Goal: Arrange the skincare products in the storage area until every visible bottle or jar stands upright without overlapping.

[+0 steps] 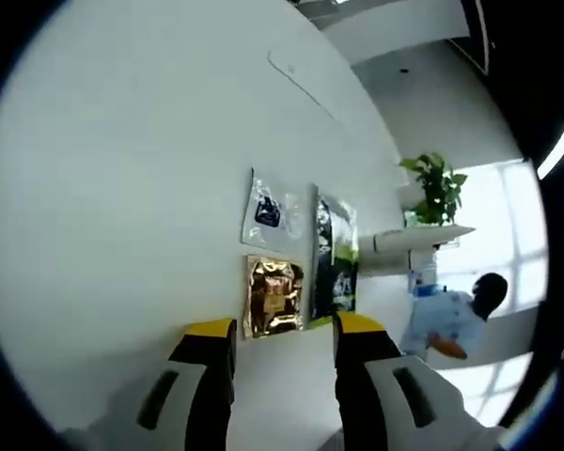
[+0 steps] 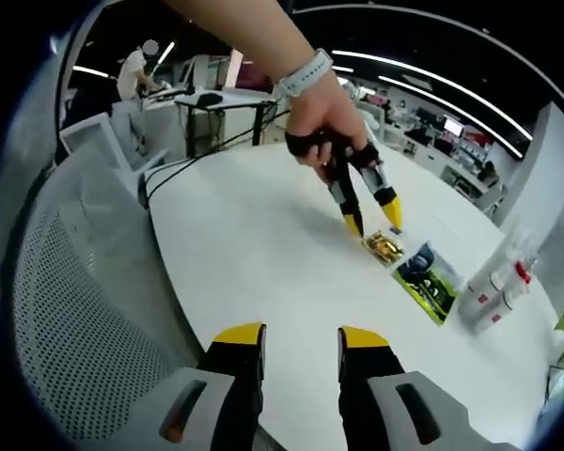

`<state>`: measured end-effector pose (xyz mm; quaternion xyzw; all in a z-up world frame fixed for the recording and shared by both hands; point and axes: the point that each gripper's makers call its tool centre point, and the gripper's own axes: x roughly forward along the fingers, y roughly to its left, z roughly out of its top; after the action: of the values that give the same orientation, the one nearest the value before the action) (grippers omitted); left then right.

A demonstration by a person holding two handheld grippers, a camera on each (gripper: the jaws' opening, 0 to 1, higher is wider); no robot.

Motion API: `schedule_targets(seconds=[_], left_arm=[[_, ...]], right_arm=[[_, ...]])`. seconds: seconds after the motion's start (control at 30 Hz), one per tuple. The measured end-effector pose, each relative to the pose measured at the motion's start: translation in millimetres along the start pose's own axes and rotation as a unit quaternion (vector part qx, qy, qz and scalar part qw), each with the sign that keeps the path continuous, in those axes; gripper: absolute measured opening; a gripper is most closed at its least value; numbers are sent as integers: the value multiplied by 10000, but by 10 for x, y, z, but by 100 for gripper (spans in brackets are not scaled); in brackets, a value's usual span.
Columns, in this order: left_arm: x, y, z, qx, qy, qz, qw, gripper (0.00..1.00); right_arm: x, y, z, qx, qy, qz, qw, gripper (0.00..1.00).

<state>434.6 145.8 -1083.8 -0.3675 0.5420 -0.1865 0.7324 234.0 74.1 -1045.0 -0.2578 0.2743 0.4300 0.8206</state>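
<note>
- Three flat sachets lie on the white table (image 1: pixel 122 188): a gold sachet (image 1: pixel 274 296), a clear sachet (image 1: pixel 271 211) with a dark print just beyond it, and a green-black sachet (image 1: pixel 334 258) touching the gold one's side.
- My left gripper (image 1: pixel 284 343) hangs just short of the gold sachet, tips apart, nothing between them.
- From the right gripper view, that left gripper (image 2: pixel 376 221) points down with its yellow tips right at the gold sachet (image 2: pixel 385 247); I can't tell whether they touch it.
- My hand (image 2: pixel 324 122) wraps the left gripper's handle, a pale band on the wrist.
- My right gripper (image 2: pixel 299 343) sits well back from the gold sachet, over bare table near the edge, tips apart and empty.
- White bottles (image 2: pixel 493 287), one with a red part, already stand upright beyond the green-black sachet (image 2: pixel 430 277), well away from the gold sachet.
- Step in hand, my read: approach for a first pick, left side going for the gold sachet; nothing is held yet.
- Next move needs the tips lowered around one thin edge of the gold sachet, then closed, without dragging the neighbours.
- Flat packs may not stand by themselves; likely need leaning or separating so none overlap.
- Risk: tips skid off the slick foil.
</note>
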Motion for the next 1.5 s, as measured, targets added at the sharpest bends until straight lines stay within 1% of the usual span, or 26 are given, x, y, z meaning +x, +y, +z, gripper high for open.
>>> schedule_targets(seconds=[0.1,0.2,0.23,0.3,0.33,0.4,0.43,0.47,0.57,0.7,0.73,0.8,0.83,0.87,0.9,0.93,1.0,1.03,1.1,1.13,1.17,1.27,1.3,1.37,1.47,1.5], left_arm=[[-57,23,-28,103,-3,49,9999,42],[-164,22,-104,526,29,39,9986,48],[-221,-14,-145,725,43,-107,9973,48],[-344,-129,-205,899,-79,-448,9949,44],[-378,-156,-214,969,-122,-524,9938,43],[-561,-274,-269,1249,-396,-839,9878,41],[-691,-339,-315,1440,-618,-1023,9823,40],[-773,-363,-358,1587,-731,-1106,9784,40],[-1035,-308,-589,2098,-921,-1116,9670,41],[-1373,-50,-855,2847,-1296,-701,9472,48],[-1494,8,-913,3092,-1437,-571,9383,48],[-1688,64,-972,3296,-1703,-378,9279,49],[-1722,72,-979,3319,-1755,-345,9262,51],[-1832,79,-990,3361,-1961,-265,9208,55],[-1892,73,-1007,3402,-2058,-244,9172,58],[-1975,67,-1037,3530,-2175,-197,9098,60],[-2045,73,-1101,3714,-2197,-89,9021,60],[-2082,75,-1147,3909,-2209,13,8935,61],[-2118,84,-1210,4181,-2228,204,8804,63],[-2125,80,-1243,4244,-2222,239,8775,64],[-2139,50,-1282,4306,-2295,223,8726,64],[-2152,17,-1360,4389,-2416,249,8651,68],[-2158,-2,-1386,4446,-2486,231,8602,69],[-2159,6,-1426,4434,-2548,206,8591,72],[-2135,66,-1467,4350,-2540,223,8636,73],[-2121,119,-1478,4180,-2522,246,8724,73]], right_arm=[[-1,3,1,-8,-4,10,10000,29],[-4,-3,12,-3,-31,5,10000,30],[-6,-9,18,0,-54,-7,10000,31],[-19,-31,39,45,-117,-38,9999,32],[-29,-47,56,75,-171,-63,9998,32],[-52,-65,97,114,-281,-101,9995,33],[-62,-68,116,127,-328,-108,9993,34],[-71,-64,146,168,-411,-94,9990,34],[-89,-54,200,209,-566,-68,9982,35],[-110,-68,246,255,-712,-100,9971,36],[-113,-73,252,262,-732,-110,9969,37],[-124,-78,275,296,-799,-110,9963,38],[-132,-81,297,307,-863,-118,9957,39],[-135,-82,304,311,-882,-122,9955,39],[-140,-80,315,312,-909,-121,9953,40],[-140,-77,320,315,-925,-111,9951,40],[-141,-66,337,301,-978,-85,9947,41],[-143,-60,350,301,-1013,-69,9944,42],[-150,-53,370,308,-1057,-58,9939,44],[-153,-51,383,311,-1089,-51,9936,45],[-155,-50,389,316,-1104,-48,9934,46],[-183,-51,439,415,-1256,-6,9912,50],[-192,-54,448,437,-1284,-5,9908,51],[-216,-55,480,553,-1389,35,9887,52],[-225,-66,504,686,-1448,24,9871,53],[-224,-65,499,679,-1428,3,9874,53]])
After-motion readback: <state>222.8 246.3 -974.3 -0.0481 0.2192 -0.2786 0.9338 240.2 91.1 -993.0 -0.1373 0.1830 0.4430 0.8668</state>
